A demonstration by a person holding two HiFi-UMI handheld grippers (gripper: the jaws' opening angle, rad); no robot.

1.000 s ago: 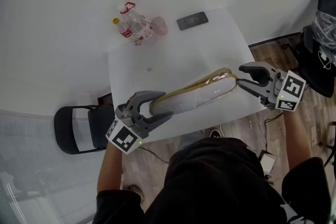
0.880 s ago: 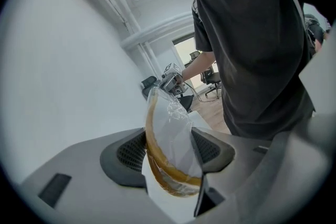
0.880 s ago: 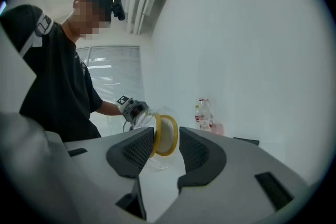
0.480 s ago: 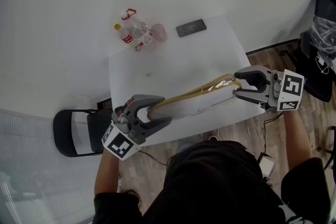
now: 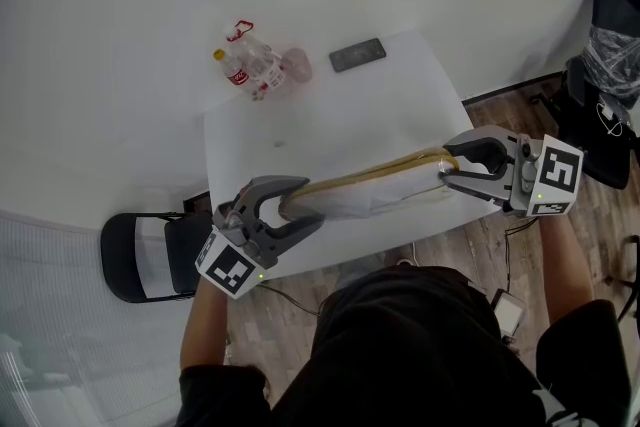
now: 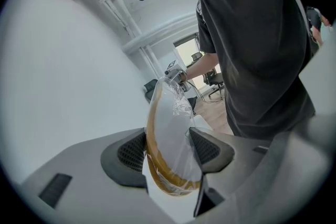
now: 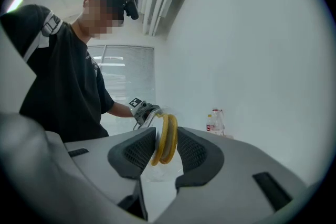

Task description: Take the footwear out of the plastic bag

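Note:
A pair of flat slippers [image 5: 370, 187] with yellow soles and white uppers, wrapped in a clear plastic bag, hangs level above the front of the white table [image 5: 330, 120]. My left gripper [image 5: 310, 202] is shut on the pair's left end; in the left gripper view the pads squeeze the bagged slippers [image 6: 165, 134] from both sides. At the other end my right gripper [image 5: 447, 167] is closing, with the yellow soles [image 7: 165, 136] upright between its pads and touching both. Crinkled bag film shows around the slippers near each set of jaws.
Plastic bottles [image 5: 250, 63] and a dark phone [image 5: 358, 54] lie at the table's far edge. A folded black chair [image 5: 150, 250] stands left of the table, and a black chair with wrapped items [image 5: 610, 75] stands at the right. Wooden floor lies beyond the front edge.
My right gripper moved left from beside the slippers' end to around it, and its jaws now enclose the soles. The left gripper kept its hold and shifted only slightly.

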